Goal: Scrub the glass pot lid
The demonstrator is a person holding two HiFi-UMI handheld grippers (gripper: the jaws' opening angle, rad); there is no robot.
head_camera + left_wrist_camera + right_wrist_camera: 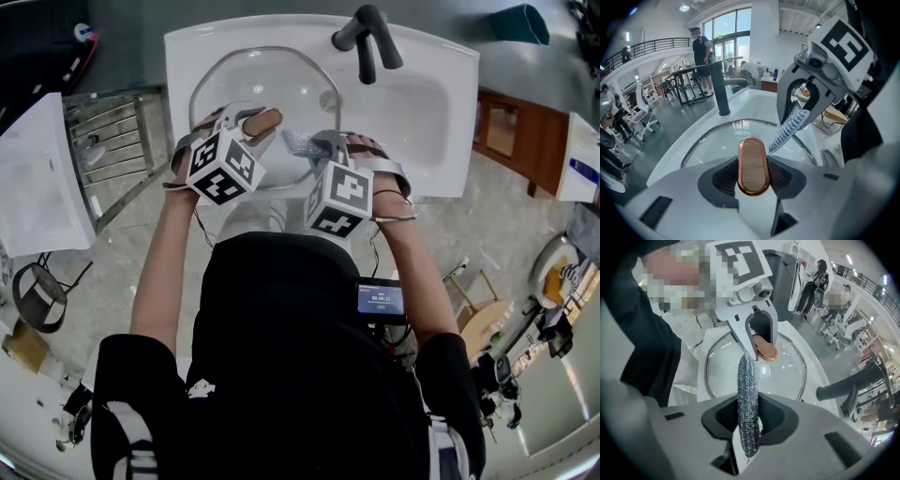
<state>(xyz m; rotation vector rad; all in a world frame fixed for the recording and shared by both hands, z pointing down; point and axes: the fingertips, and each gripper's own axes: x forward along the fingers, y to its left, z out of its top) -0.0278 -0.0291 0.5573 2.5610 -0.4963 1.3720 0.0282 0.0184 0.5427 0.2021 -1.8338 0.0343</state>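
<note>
- The glass pot lid (272, 89) (712, 140) (787, 373) lay inside the white sink (441, 94), in the left part of the basin, with its metal rim close to the basin wall.
- Whether the lid lay flat or a little tilted, I could not tell.
- Its handle (263, 120) (752, 165) (765, 349), an oval wooden piece with a copper-coloured edge, stood at the near side of the lid.
- The left gripper (251, 127) (752, 176) (759, 344) had its jaws closed on this handle, one dark pad pressing on each long side.
- The right gripper (309, 145) (799, 113) (749, 427) was just beside the left one, on its right, and pointed steeply down over the lid.
- Its jaws were pressed together on a silver scouring cloth (298, 142) (790, 126) (748, 394), which stuck out past the jaw tips as a narrow strip.
- The free end of the cloth reached toward the glass near the handle; if it touched the glass, the views did not show clearly.
- A dark faucet (367, 37) (721, 89) (853, 386) stood at the far edge of the sink, its spout over the basin.
- A metal rack (112, 141) stood to the left of the sink, and a wooden cabinet (511, 131) to its right.
- The person wore a black top, with a small lit screen (380, 300) at the waist.
</note>
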